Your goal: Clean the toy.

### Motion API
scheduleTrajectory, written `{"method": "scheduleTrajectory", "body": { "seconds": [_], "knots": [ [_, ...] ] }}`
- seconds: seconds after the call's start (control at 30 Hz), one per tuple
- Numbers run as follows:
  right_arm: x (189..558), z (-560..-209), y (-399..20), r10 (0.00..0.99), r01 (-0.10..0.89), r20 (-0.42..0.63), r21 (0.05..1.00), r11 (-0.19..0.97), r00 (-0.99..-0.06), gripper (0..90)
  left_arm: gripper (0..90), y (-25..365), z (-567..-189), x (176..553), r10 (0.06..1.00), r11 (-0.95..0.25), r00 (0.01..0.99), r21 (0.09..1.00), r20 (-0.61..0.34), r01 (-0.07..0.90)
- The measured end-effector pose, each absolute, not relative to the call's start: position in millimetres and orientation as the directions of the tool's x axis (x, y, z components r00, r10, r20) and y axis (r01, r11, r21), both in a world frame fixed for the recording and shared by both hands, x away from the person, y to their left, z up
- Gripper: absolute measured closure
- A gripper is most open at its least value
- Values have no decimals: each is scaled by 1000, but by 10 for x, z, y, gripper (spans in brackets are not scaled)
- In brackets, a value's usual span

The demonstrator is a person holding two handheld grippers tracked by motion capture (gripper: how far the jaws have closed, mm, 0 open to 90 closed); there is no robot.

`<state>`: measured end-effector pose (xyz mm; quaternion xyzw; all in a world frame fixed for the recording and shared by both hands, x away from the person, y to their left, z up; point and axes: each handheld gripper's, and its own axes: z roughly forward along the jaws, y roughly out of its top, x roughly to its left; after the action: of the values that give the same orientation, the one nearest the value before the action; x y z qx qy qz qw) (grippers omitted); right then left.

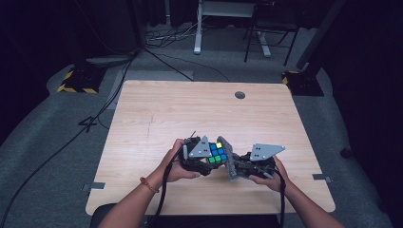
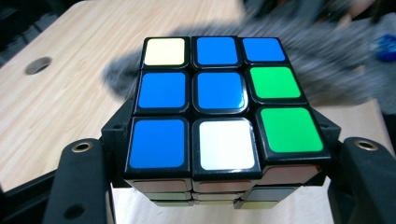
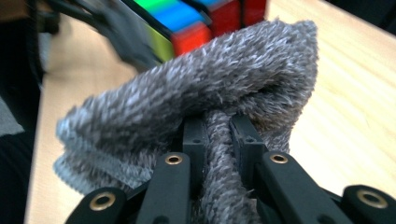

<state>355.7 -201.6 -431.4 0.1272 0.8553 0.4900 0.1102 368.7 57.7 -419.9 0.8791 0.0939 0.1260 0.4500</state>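
- Grey fuzzy cloth (image 3: 196,98) is pinched in a fold between the narrow jaws of the right gripper (image 3: 218,135), held by the person's right hand (image 1: 267,176) near the front edge of the bench (image 1: 157,109).
- Just left of it, the left gripper (image 2: 212,186), in the left hand (image 1: 177,166), clamps a puzzle cube (image 2: 219,98) from both sides.
- The cube's upper face, mostly blue with green, white and pale yellow squares, is bare and faces up.
- The cloth stands against the cube's right side; in the right gripper view it looks to touch the red-sided edge.
- Judgement: the right hand is nearer for wiping, and the cloth would travel leftward over the cube.
- Farther off, the bench shows only a round cable hole (image 1: 240,95); no containers appear.
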Motion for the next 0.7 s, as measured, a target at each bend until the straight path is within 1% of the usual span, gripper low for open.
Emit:
{"method": "scheduleTrajectory", "body": {
  "seconds": [0.13,0.2,0.3,0.43,0.6,0.7],
  "knots": [
    [3507,-4218,-2053,333,78,-85,891,448,-939,789,335,544,-4232,3689,262,-577,959,814,111,63],
    [3508,-4197,-2076,354,78,-87,901,427,-931,789,335,496,-4241,3654,239,-586,965,808,108,55],
    [3518,-4190,-2092,373,75,-98,902,425,-923,789,334,408,-4265,3605,225,-626,963,780,151,24],
    [3484,-4146,-2089,344,55,-96,913,403,-934,793,331,333,-4316,3599,217,-642,967,766,135,37],
    [3431,-4116,-1970,321,38,-108,909,416,-941,793,331,209,-4380,3587,198,-688,966,726,168,14],
    [3409,-4092,-1923,328,23,-137,898,440,-935,792,333,205,-4380,3601,202,-686,965,727,167,17]
  ]
}}
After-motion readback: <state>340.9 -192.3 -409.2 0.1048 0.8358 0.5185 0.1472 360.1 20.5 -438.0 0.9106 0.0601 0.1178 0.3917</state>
